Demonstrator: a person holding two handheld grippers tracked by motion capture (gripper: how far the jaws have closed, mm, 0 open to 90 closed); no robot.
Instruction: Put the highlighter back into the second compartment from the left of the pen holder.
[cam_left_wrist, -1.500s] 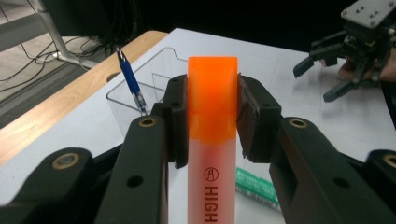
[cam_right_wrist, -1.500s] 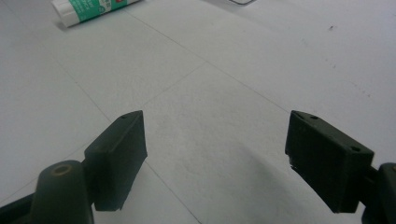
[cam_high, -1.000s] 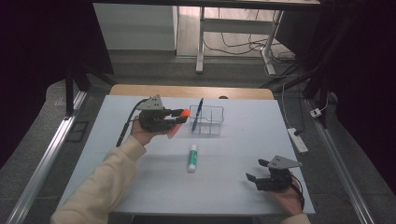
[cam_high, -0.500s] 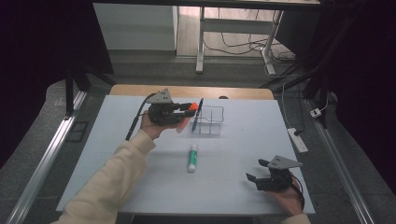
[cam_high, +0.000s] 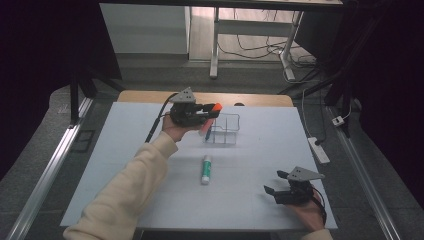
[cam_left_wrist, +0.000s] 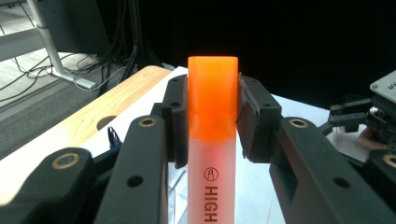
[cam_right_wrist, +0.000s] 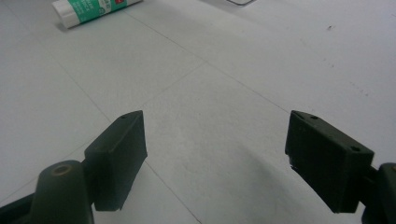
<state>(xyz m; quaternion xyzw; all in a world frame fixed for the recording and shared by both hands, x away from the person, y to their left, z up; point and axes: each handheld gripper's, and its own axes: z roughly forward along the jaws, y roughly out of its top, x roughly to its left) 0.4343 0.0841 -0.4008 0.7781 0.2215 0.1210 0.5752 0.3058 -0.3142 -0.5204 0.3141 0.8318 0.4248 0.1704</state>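
Left claw (cam_high: 212, 111) clamps the orange-capped translucent highlighter (cam_left_wrist: 212, 135) lengthwise above the clear wire basket (cam_high: 223, 129) at upper centre, seemingly to drop it in.

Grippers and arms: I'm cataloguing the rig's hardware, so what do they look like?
Both the left gripper and right gripper are black with two blocky jaws, brass-coloured pivot pins and a grey three-cornered plate on top. A black cable trails from the left one. The left arm wears a cream sleeve.
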